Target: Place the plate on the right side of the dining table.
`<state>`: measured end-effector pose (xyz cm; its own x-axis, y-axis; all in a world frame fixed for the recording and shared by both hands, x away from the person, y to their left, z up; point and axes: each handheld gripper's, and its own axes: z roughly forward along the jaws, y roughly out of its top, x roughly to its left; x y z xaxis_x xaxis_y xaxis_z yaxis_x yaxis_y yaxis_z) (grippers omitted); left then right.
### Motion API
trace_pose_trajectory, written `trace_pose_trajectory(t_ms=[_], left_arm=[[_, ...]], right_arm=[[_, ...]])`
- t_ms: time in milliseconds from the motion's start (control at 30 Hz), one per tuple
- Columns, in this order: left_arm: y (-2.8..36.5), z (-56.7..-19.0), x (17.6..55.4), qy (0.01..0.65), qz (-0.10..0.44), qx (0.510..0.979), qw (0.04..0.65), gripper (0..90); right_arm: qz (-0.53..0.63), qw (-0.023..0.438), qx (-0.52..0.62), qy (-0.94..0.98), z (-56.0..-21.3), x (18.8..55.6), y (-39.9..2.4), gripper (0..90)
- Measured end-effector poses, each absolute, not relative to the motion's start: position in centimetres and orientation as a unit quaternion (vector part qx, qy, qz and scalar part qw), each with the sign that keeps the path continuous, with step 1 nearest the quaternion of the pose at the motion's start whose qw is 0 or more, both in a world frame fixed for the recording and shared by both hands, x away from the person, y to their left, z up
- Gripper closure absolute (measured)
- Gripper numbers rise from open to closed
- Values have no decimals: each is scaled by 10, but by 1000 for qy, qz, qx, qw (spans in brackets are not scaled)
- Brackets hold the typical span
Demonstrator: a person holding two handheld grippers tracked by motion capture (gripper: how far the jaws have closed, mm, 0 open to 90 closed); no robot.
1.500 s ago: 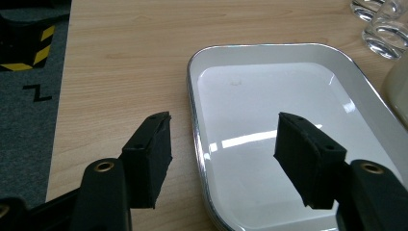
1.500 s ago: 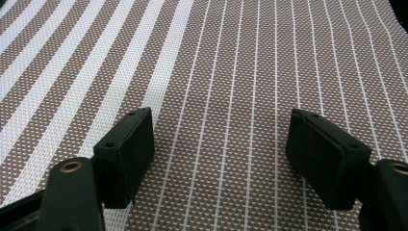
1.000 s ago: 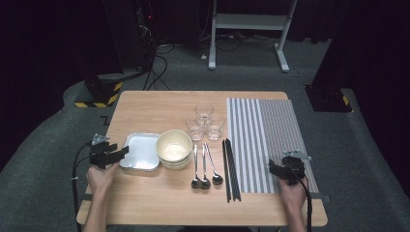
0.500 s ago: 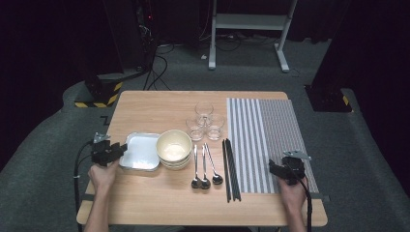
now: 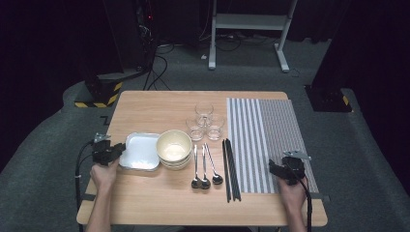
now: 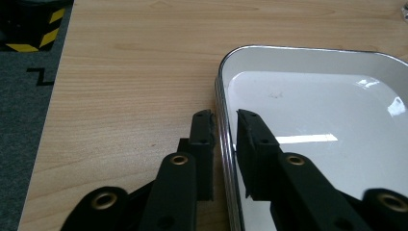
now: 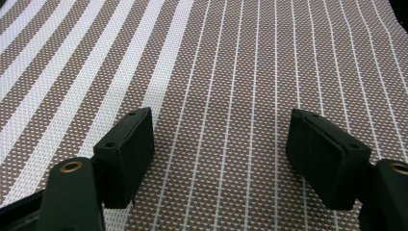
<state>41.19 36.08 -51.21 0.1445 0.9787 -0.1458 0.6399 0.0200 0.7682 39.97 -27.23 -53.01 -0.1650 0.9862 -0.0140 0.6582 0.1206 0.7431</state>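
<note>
A white metal tray lies at the table's left, its near-left rim running between the jaws of my left gripper. In the left gripper view the left gripper has one jaw outside on the wood and one inside over the tray floor. The jaws have just been closing, and a thin gap still shows on each side of the rim. My right gripper rests over the striped placemat at the right. In its own view the right gripper stands wide open over the placemat with nothing between the jaws.
Stacked cream bowls sit right beside the tray. Three spoons and black chopsticks lie at the centre, with three glasses behind them. The table's left edge is close to my left gripper.
My left gripper has edged right onto the tray's rim and its jaws have narrowed around it. The right gripper has stayed put.
</note>
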Motion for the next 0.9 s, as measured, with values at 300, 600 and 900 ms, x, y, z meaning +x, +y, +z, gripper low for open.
trace_pose_trajectory(t_ms=[300,600,900], left_arm=[[358,-510,412,606,233,666,366,846],[363,-511,413,608,224,660,381,854],[371,-514,412,606,203,651,410,855]], right_arm=[[306,268,588,699,-530,400,-272,250],[306,268,588,699,-530,400,-272,250],[306,268,588,699,-530,400,-272,250]])
